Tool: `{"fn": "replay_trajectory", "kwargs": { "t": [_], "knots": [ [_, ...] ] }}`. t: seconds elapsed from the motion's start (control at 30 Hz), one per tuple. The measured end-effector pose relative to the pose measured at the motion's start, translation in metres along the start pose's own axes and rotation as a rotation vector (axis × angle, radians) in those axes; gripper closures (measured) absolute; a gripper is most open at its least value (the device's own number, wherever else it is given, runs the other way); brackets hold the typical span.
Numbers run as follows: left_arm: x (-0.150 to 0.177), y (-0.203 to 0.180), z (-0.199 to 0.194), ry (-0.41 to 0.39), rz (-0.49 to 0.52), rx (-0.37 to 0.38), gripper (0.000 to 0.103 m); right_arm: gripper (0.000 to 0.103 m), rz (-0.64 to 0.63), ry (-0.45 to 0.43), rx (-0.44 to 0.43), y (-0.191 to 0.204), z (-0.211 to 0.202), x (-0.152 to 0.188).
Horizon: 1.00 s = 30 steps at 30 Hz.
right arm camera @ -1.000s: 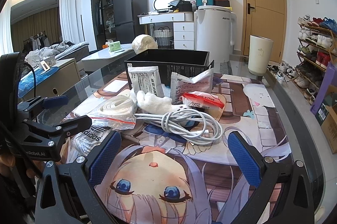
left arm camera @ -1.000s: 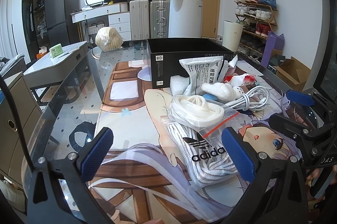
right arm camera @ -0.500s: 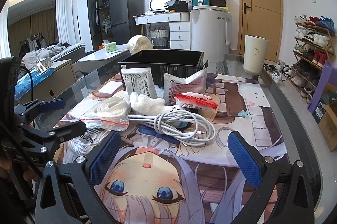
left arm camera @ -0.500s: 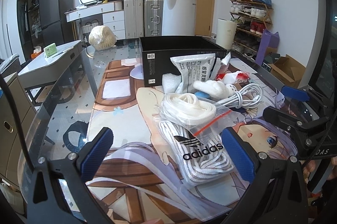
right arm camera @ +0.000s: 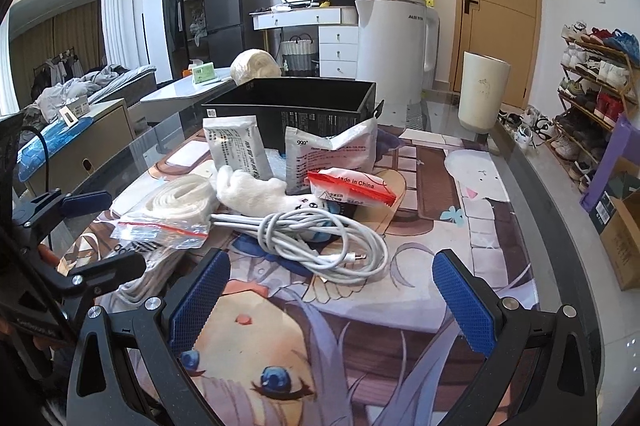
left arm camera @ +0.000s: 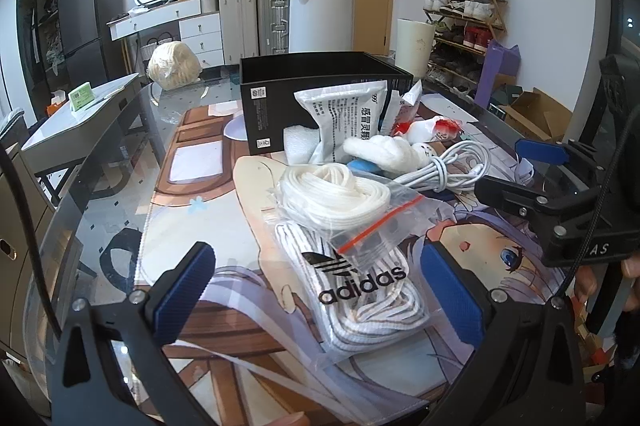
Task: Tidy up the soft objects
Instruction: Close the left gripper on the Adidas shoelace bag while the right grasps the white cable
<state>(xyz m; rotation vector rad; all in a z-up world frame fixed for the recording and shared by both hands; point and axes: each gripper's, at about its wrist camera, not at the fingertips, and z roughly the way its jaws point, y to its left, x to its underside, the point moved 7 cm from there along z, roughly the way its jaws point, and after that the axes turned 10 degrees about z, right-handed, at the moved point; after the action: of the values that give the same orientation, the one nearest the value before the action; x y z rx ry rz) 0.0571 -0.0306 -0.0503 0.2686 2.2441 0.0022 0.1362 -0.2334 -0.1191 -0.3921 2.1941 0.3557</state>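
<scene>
the left gripper [left arm camera: 320,290] stands wide open with nothing between its blue pads, low over the near part of the table. the clear zip bag printed with "adidas" and holding striped white laces [left arm camera: 360,282] lies between its fingers, not gripped. resting on that bag's far end is a second clear bag with a red seal strip, holding a coil of flat white lace [left arm camera: 336,192].

the right gripper [right arm camera: 328,290] is also wide open and empty, hovering above the printed anime desk mat [right arm camera: 280,338]. just beyond its fingers lies a looped white power cable [right arm camera: 320,238], with the white plush toy [right arm camera: 256,192] touching the cable's far side. a small red and white packet [right arm camera: 352,188] sits to the right of the plush toy. two white foil sachets [right arm camera: 236,146] lean against the open black rectangular box [right arm camera: 296,106], which stands at the far end of the pile.

the clutter sits tightly together, so the cable and bags lie between both grippers and the box. the glass table edge [right arm camera: 560,226] runs along the right.
</scene>
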Motion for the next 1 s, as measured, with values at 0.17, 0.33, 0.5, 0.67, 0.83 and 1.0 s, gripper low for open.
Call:
{"fn": "replay_trajectory", "kwargs": {
  "t": [0.17,0.33,0.5,0.67,0.83,1.0],
  "knots": [
    [0.001,0.000,0.004,0.006,0.003,-0.011,0.000,0.000,-0.005,0.023,-0.008,0.000,0.006,0.000],
    [0.003,-0.001,0.010,0.024,0.002,-0.003,0.000,0.000,-0.017,0.032,-0.014,0.001,0.011,0.000],
    [0.005,-0.007,0.018,0.048,0.013,0.029,0.000,0.000,-0.032,0.083,-0.035,0.005,0.022,0.001],
    [0.005,-0.010,0.024,0.069,0.015,0.038,0.000,0.000,-0.031,0.134,-0.019,0.005,0.033,0.001],
    [0.007,-0.006,0.027,0.087,0.004,0.036,0.000,0.000,-0.030,0.189,-0.034,0.006,0.042,0.002],
    [0.007,-0.003,0.028,0.090,-0.011,0.057,0.000,0.000,-0.053,0.202,-0.017,0.013,0.048,-0.001]
  ]
}}
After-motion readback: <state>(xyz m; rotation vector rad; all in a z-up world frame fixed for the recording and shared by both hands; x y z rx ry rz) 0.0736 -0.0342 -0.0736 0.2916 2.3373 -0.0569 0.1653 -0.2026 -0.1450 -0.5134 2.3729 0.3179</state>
